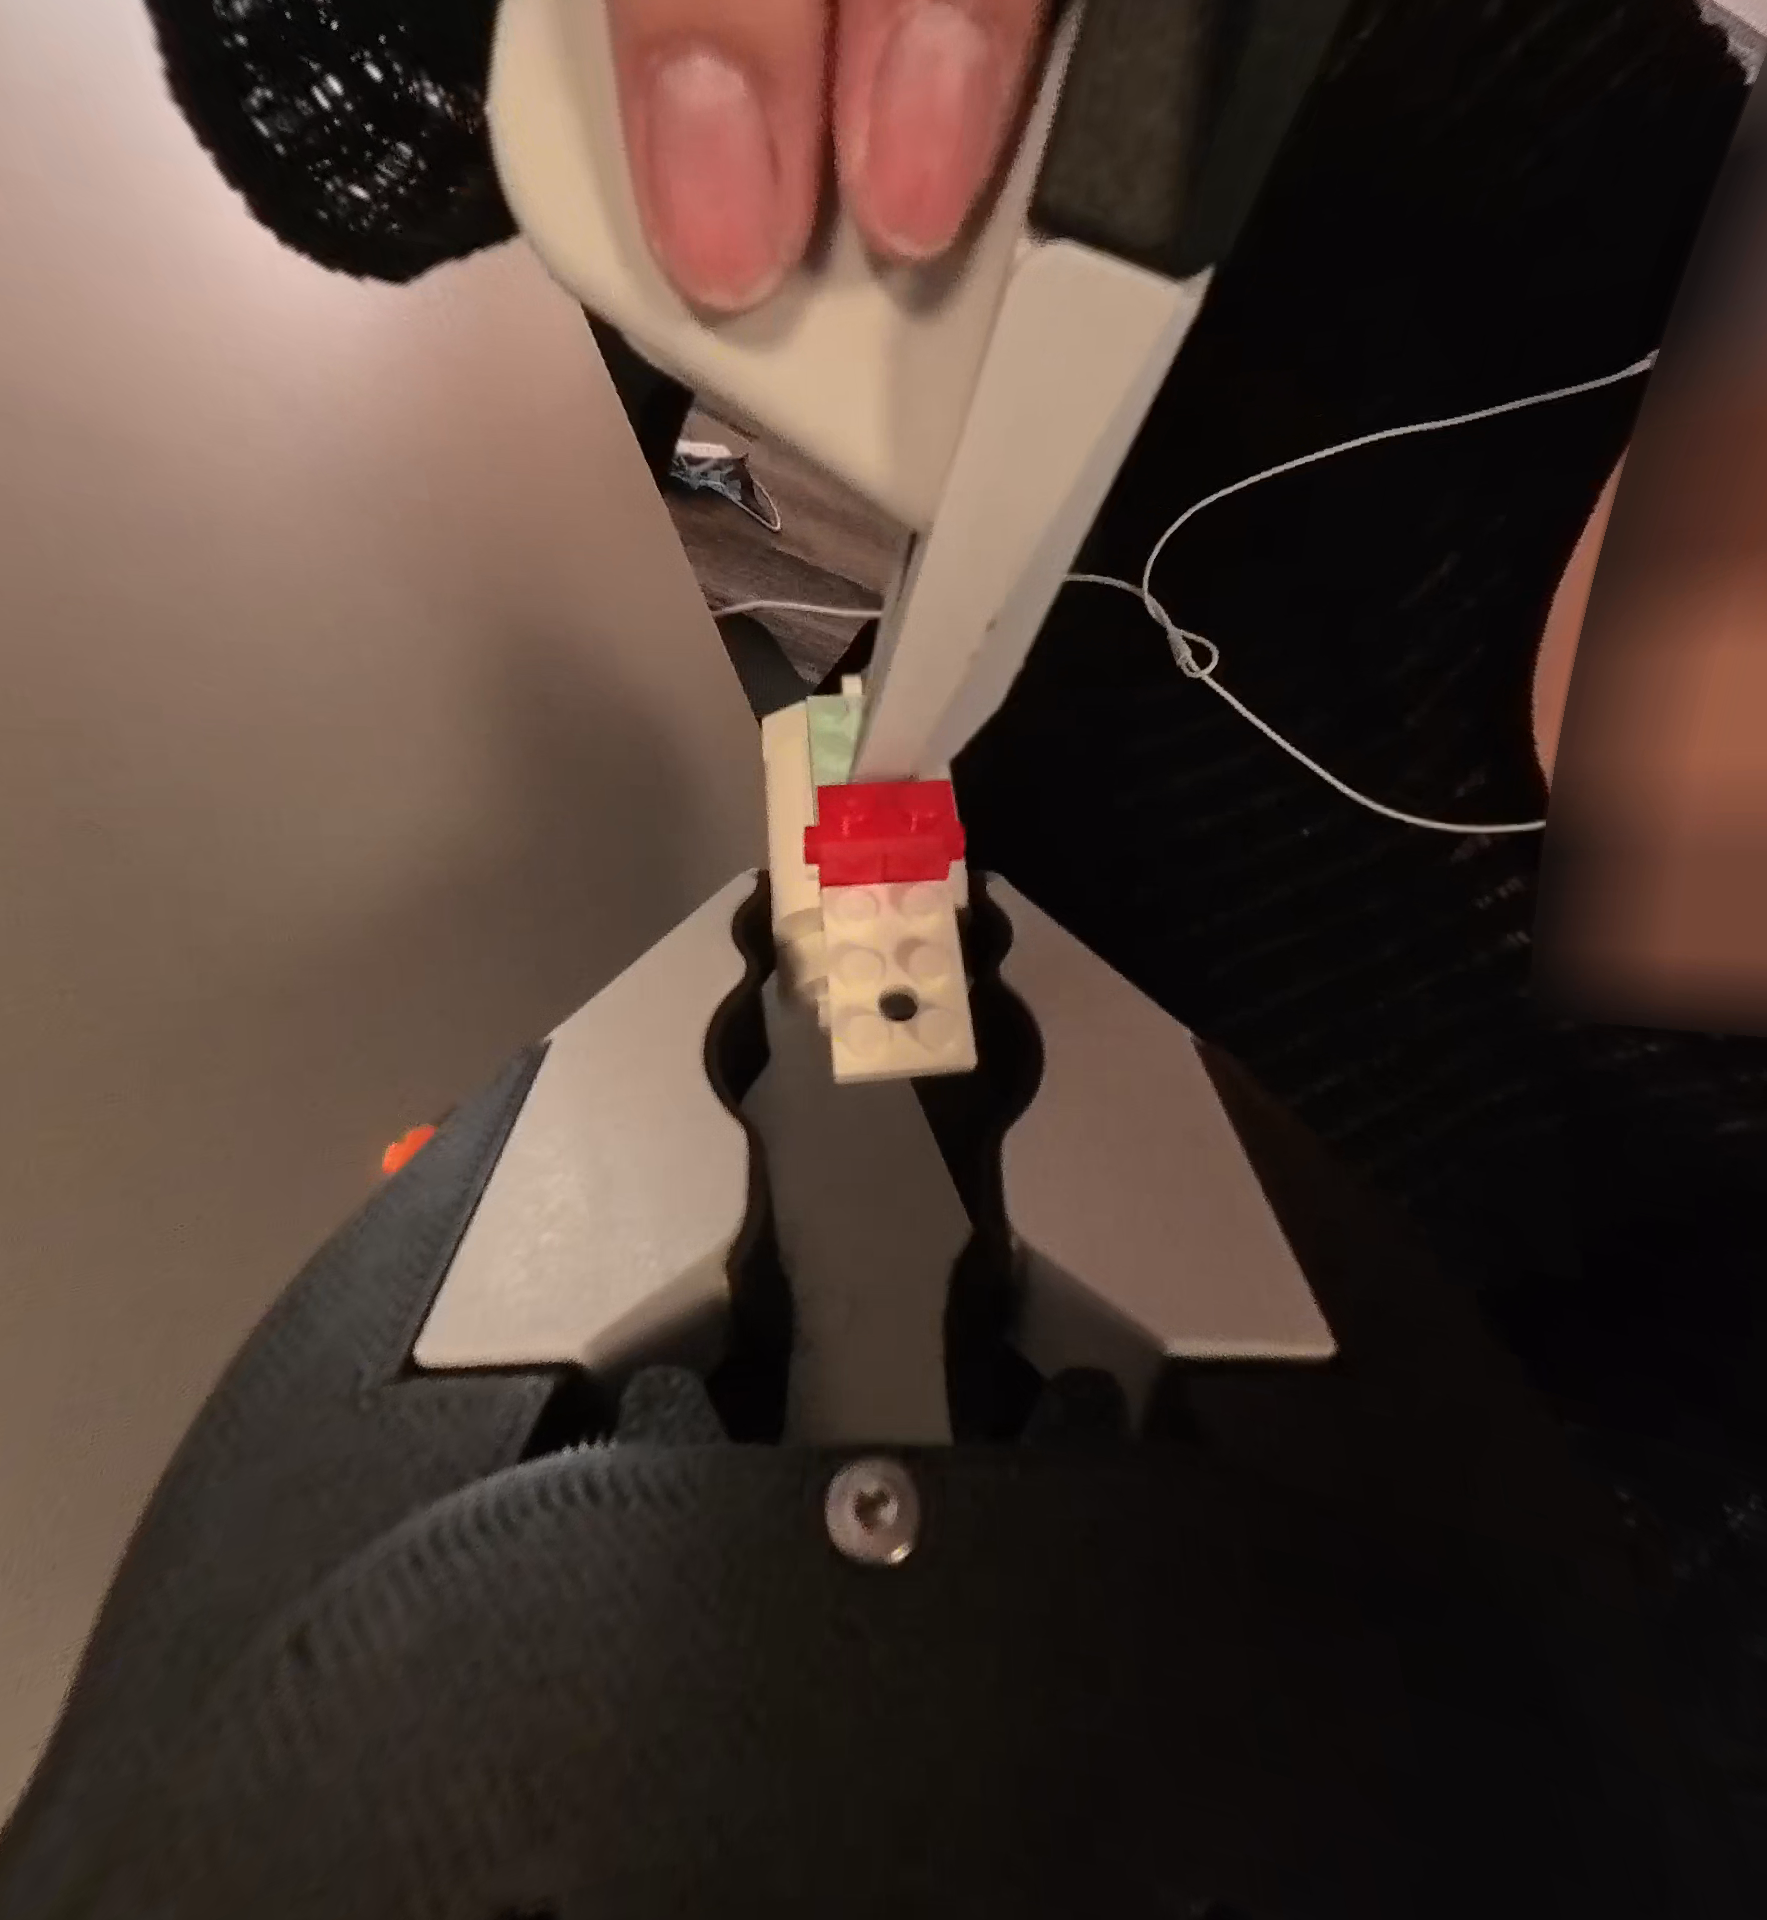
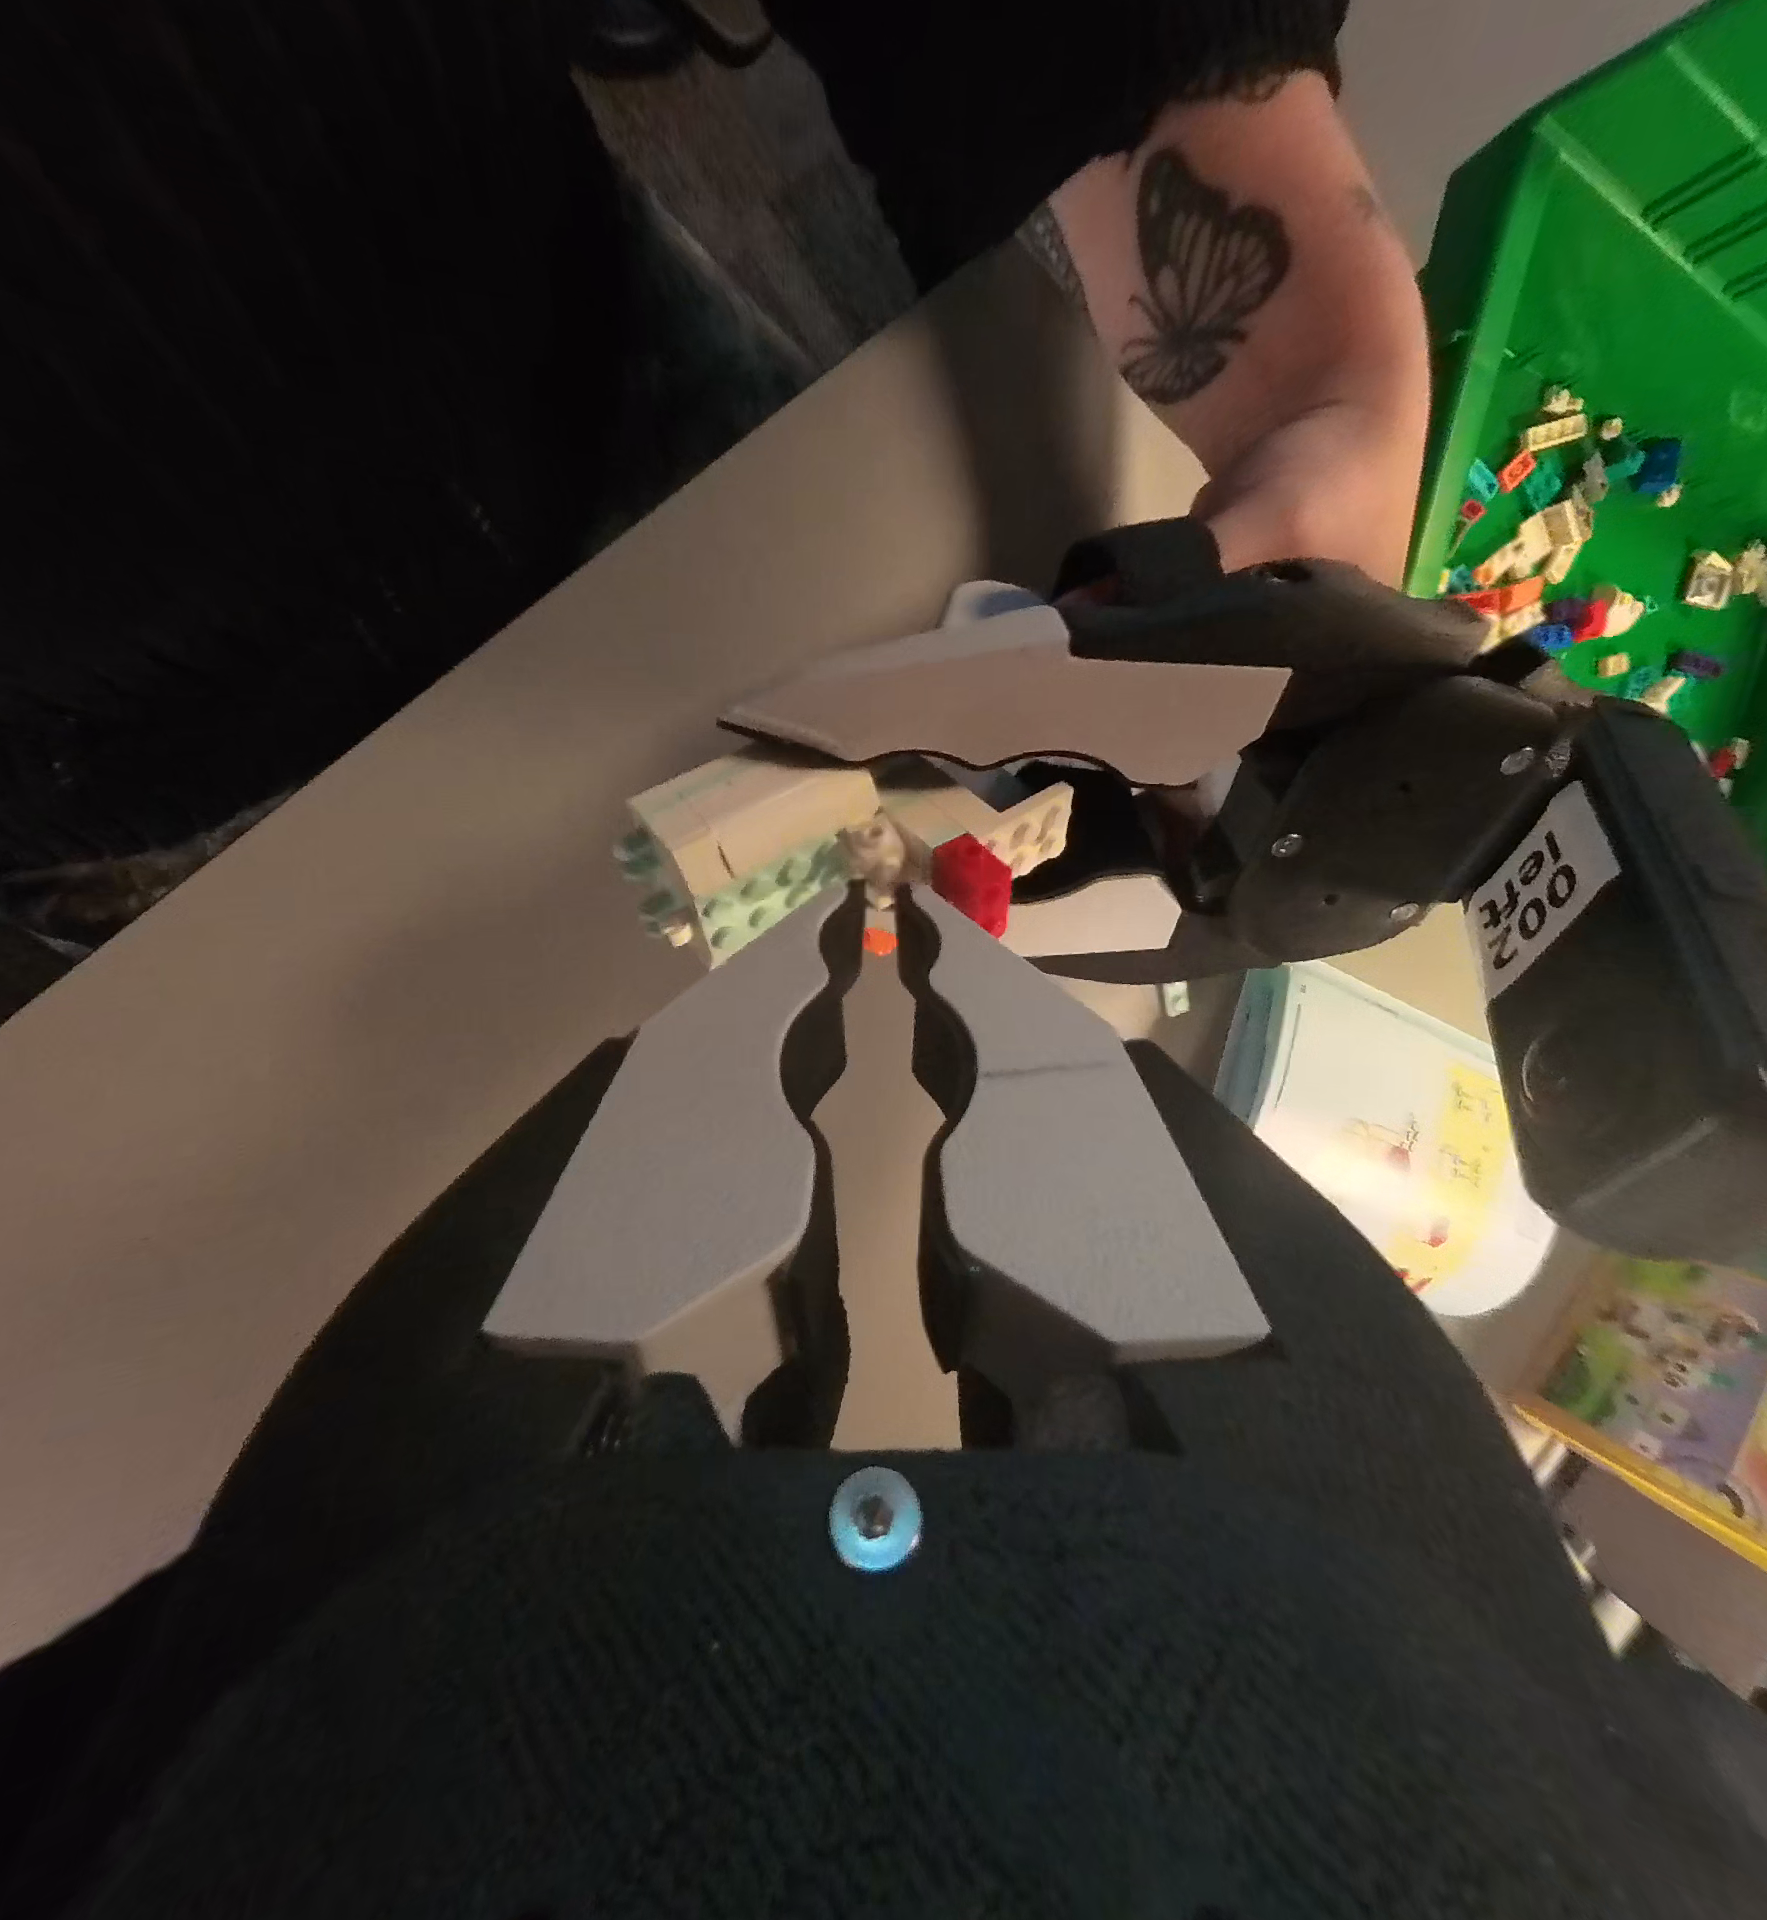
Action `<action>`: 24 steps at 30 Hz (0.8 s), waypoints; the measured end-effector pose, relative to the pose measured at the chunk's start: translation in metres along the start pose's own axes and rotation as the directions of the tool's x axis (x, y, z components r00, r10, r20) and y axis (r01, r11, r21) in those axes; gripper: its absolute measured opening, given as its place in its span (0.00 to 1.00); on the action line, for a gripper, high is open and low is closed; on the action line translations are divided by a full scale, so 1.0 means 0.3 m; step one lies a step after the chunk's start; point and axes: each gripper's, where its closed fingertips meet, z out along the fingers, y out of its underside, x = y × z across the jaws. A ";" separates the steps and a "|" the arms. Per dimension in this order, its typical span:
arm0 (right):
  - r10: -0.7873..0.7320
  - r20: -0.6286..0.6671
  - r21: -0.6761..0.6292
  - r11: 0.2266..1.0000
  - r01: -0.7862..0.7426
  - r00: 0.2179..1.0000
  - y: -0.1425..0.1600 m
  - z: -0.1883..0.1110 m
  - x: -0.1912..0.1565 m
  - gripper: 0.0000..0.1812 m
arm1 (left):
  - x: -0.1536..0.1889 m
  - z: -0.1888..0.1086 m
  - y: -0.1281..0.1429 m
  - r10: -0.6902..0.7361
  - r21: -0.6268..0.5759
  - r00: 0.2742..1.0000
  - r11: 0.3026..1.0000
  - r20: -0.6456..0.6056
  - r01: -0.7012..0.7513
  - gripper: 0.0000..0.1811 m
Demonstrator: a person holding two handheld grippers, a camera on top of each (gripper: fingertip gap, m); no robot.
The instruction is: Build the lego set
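Note:
A small lego assembly [image 1: 894,977] of white plates, red bricks [image 1: 884,831] and a pale green part is clamped between the fingers of my left gripper [image 1: 874,904] and held above the beige table [image 1: 235,727]. In the right wrist view the assembly [image 2: 754,842] lies sideways under the left gripper's upper finger [image 2: 1014,686]. My right gripper [image 2: 877,904] is shut on a small tan piece [image 2: 879,847] and presses it against the assembly next to the red brick [image 2: 972,873]. In the left wrist view the right gripper's fingers [image 1: 972,582] come down from above onto the assembly.
A green bin [image 2: 1637,260] with several loose bricks stands at the right. An open instruction booklet [image 2: 1378,1143] and a lego box [image 2: 1689,1403] lie below it. A small orange piece [image 1: 406,1148] lies on the table. A white string [image 1: 1274,488] hangs over dark clothing.

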 end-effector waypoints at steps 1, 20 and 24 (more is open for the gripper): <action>0.005 -0.004 0.005 1.000 -0.005 1.000 -0.003 -0.002 0.004 0.02 | -0.001 0.000 -0.001 -0.002 0.003 1.000 1.000 -0.001 0.002 0.20; 0.220 -0.253 0.118 0.974 -0.196 0.942 0.034 -0.103 0.085 0.29 | -0.079 -0.078 -0.069 -0.022 0.166 0.987 0.986 0.160 -0.005 0.20; 0.196 -0.379 0.086 0.980 -0.177 0.904 0.040 -0.064 0.081 0.35 | -0.093 -0.105 -0.094 -0.054 0.232 0.983 0.973 0.173 0.012 0.20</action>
